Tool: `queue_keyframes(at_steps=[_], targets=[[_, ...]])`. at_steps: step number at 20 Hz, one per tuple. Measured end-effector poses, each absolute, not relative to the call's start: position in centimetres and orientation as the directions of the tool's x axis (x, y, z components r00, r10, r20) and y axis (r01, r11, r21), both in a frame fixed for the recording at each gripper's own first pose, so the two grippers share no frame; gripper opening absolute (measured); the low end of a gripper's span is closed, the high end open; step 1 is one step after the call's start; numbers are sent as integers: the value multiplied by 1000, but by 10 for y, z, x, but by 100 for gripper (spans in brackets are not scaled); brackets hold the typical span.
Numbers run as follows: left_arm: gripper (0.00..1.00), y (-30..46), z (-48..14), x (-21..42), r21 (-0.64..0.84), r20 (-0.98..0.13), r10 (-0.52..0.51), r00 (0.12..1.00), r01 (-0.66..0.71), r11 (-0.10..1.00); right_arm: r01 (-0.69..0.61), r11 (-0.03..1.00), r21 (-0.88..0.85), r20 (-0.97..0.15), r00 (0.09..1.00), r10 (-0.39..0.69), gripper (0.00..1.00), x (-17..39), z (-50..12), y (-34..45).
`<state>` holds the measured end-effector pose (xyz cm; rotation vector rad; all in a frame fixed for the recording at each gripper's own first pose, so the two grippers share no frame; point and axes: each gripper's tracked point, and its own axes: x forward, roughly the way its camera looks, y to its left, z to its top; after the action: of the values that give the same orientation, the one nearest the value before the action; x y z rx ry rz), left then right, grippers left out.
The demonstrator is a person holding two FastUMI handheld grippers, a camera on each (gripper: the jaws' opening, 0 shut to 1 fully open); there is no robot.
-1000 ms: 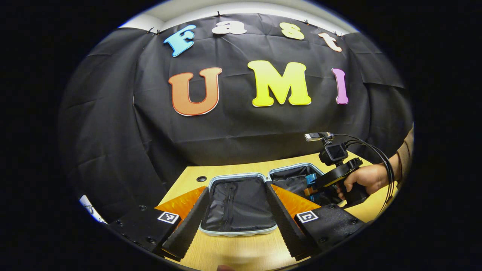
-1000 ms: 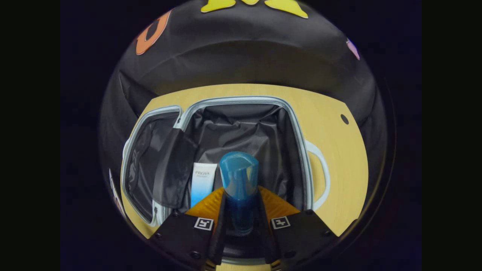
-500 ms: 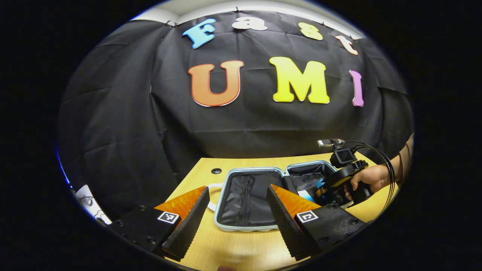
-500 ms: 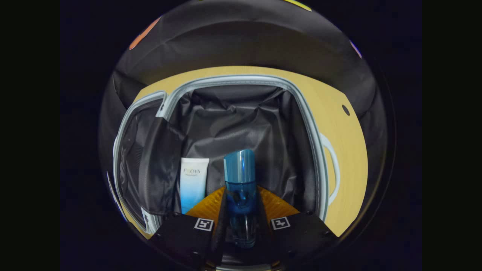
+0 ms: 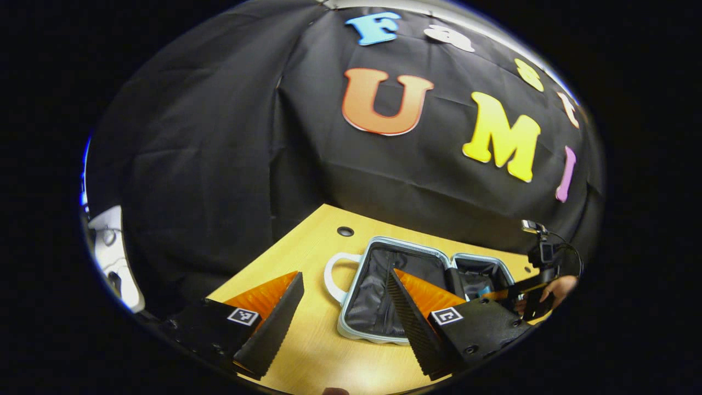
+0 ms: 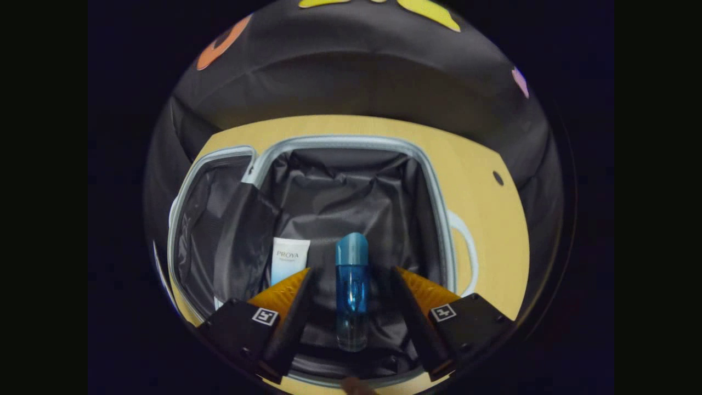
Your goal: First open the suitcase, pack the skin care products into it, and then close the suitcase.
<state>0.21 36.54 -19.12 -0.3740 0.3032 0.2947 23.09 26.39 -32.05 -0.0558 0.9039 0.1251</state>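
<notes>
The suitcase (image 6: 439, 208) lies open on the wooden table (image 6: 493, 219). A white tube (image 6: 289, 263) and a blue bottle (image 6: 351, 291) rest side by side on its black lining. The right gripper (image 6: 351, 307) hangs above the bottle, jaws apart, touching nothing. The left gripper (image 5: 343, 323) hovers beside the case, jaws apart and empty. Remaining, in all likelihood: any unpacked products, then closing the lid.

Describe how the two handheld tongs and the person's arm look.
Both tongs, left and right, have wedge-shaped ribbed fingers on black bodies bearing square black-and-white markers. In the left gripper view, the right tongs carry a small camera on top with black cables looping back.
</notes>
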Motion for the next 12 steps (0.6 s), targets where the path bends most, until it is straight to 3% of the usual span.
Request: queue_keyframes(at_steps=[4,7,12], targets=[[98,378,-224,31,-504,-385,148,911,-342,793,-224,975,-15,-684,713,153,83,210,-257,274],[98,383,-251,49,-687,-397,61,916,-341,642,-282,959,-38,-579,788,209,82,175,-196,271],[96,381,-303,78,-823,-413,-41,910,-353,445,-234,970,-61,-420,888,188,81,103,-110,224]])
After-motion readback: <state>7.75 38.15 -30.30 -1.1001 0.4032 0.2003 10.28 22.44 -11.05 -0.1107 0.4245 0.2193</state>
